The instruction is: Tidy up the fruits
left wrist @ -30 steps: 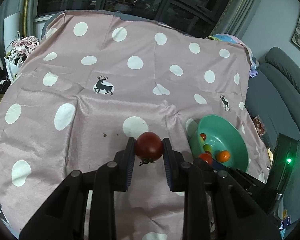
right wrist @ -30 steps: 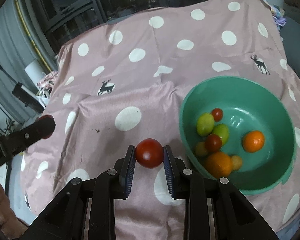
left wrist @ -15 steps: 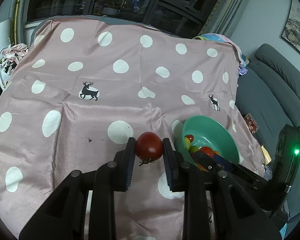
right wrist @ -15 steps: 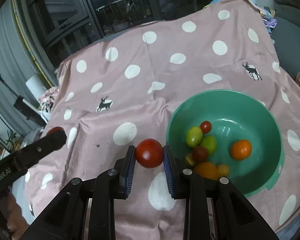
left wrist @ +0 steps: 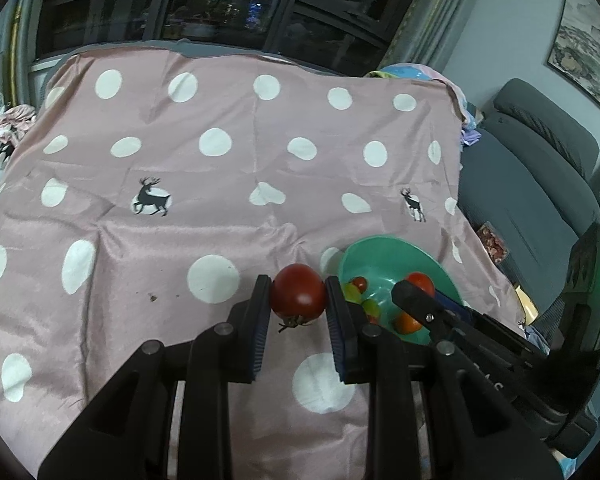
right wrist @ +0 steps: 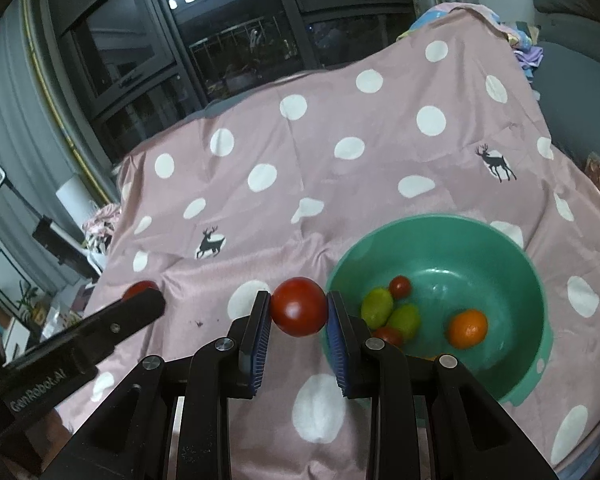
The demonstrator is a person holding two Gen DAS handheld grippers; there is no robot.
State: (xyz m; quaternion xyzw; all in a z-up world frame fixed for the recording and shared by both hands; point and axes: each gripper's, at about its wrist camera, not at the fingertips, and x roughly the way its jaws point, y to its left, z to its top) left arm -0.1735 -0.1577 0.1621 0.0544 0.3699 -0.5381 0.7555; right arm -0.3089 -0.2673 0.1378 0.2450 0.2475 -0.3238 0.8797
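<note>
Your left gripper (left wrist: 298, 298) pinches dark red tomato (left wrist: 298, 290), stem down; right gripper (right wrist: 299, 308) pinches red tomato (right wrist: 299, 306). Both over pink cloth (right wrist: 380, 168), just beside green bowl (right wrist: 540, 280) (approx. six fruits already inside). Left to do: drop both in; no other loose fruit visible.

Both cams sit just behind their own claws, looking forward and down along the fingers, close over the pink dotted cloth (left wrist: 228, 200). Left gripper (left wrist: 298, 300) view: green bowl (left wrist: 380, 252) right of its claw, right tool's tip over it. Right gripper (right wrist: 299, 307) view: bowl (right wrist: 512, 248) right of claw, left tool at left. Shared: bowl, cloth, dark windows (right wrist: 236, 52) beyond.
</note>
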